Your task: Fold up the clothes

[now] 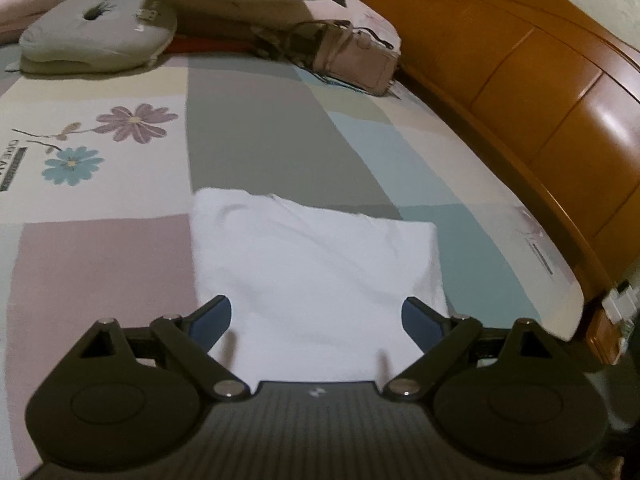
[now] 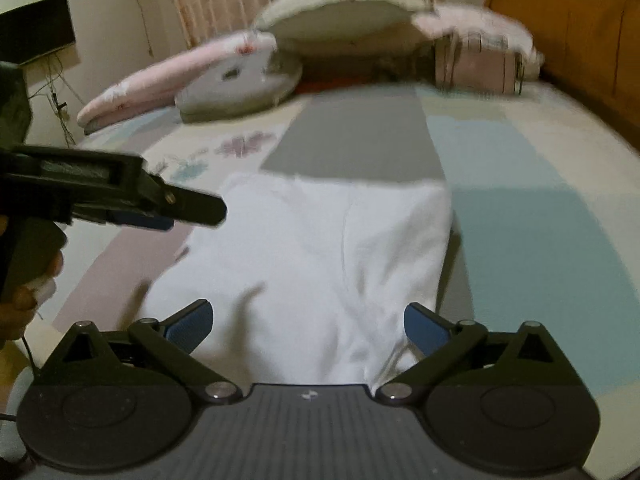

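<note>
Squarely ahead of both wide-open, empty claws, the white garment [image 1: 312, 264] lies flat on the bedspread [image 1: 100, 248] as a rectangle running near to far, its near edge between the right gripper [image 2: 308, 326] fingers, the left gripper [image 1: 318, 320] just left.

A bed [image 1: 260, 128] with a patchwork sheet carries a folded white garment [image 1: 316, 264]. Beyond the garment lie a grey pillow [image 1: 96, 36] and a pink bag [image 1: 356, 60], near the wooden headboard [image 1: 520, 80].
</note>
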Tool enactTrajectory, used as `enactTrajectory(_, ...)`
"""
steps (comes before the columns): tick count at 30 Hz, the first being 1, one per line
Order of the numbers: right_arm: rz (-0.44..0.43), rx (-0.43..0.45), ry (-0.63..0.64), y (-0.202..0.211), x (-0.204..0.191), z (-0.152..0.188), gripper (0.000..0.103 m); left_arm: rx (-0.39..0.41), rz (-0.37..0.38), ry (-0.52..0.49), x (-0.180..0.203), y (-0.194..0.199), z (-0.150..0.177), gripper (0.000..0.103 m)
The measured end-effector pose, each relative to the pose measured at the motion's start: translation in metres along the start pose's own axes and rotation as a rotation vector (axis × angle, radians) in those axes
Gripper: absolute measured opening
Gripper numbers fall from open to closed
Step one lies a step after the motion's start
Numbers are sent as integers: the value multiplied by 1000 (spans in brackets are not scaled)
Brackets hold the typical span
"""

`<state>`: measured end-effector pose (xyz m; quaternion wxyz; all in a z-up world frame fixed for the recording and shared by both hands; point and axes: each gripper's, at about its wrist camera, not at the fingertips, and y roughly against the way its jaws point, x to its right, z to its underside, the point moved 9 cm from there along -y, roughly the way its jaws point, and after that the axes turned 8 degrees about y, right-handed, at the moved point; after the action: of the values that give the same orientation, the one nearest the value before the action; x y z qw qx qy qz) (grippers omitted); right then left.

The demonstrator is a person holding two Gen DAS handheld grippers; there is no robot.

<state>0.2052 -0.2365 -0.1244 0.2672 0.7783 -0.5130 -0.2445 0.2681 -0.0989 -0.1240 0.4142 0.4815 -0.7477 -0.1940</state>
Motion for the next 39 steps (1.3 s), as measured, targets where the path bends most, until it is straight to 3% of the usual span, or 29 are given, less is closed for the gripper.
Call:
enactTrajectory(3, -8, -5, -9, 5, 6, 6, 103, 0, -17, -18, -1, 1, 2, 92)
enactTrajectory(11, -70, 89, 22, -14, 7, -50, 103, 79, -76, -36, -11, 26, -15, 92)
enactTrajectory(14, -82, 62, 11, -43, 13, -58, 103, 86, -80, -33, -16, 33, -16, 92)
enactTrajectory(17, 5, 18, -16, -72, 33, -55, 103, 79, -90, -27, -22, 35, -14, 92)
enactTrajectory(20, 56, 20, -41, -60, 40, -53, 103, 78, -96, -17, -27, 36, -13, 92)
enactTrajectory(25, -33, 81, -44, -11, 9, -37, 103, 73, -51, -5, -19, 30, -14, 92)
enactTrajectory(33, -125, 13, -22, -6, -25, 17, 103, -37, 62, -70, 23, -2, 11, 93)
enactTrajectory(37, -147, 14, -49, -4, -24, 18, 103, -112, 33, -60, 14, -31, 29, 93)
enactTrajectory(39, -162, 20, -69, -4, -23, 18, 103, -110, 24, -63, 11, -35, 33, 94)
